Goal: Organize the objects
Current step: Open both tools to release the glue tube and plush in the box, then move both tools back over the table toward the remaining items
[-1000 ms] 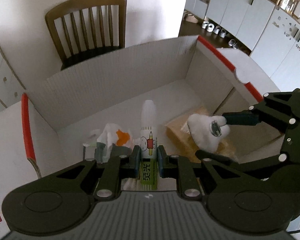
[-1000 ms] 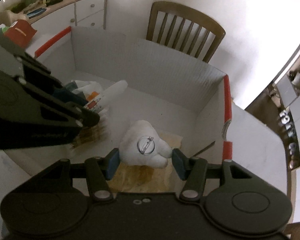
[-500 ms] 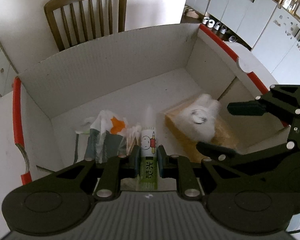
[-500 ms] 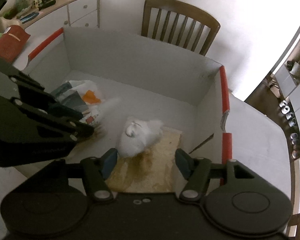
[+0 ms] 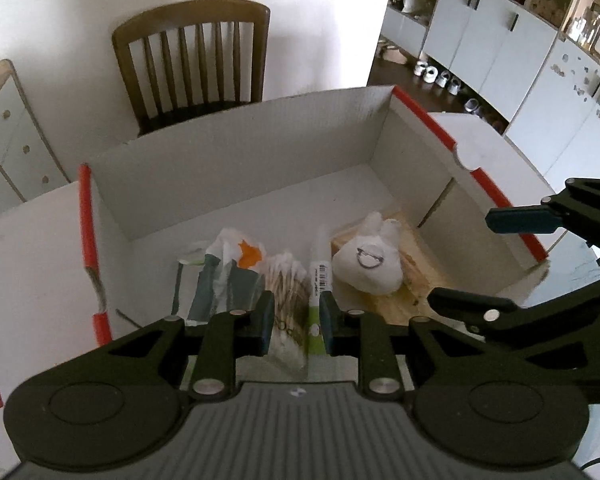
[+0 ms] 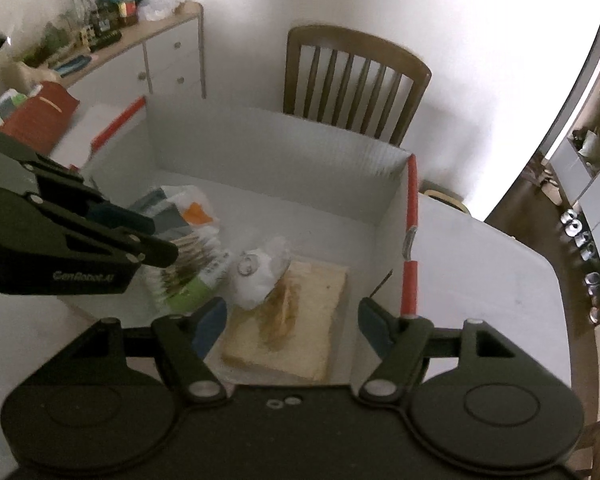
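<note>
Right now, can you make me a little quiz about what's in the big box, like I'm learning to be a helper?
1. True or false: the white plush toy rests on the wooden board.
2. Which hand-held gripper has its jaws spread wider? A) left hand-held gripper B) right hand-held gripper
3. Fill in: the green-and-white glue stick lies inside the cardboard ____, beside the cotton swabs.

Key:
1. True.
2. B. The right one is open wide and empty; the left one is open too, with its jaws either side of the glue stick.
3. box.
</note>
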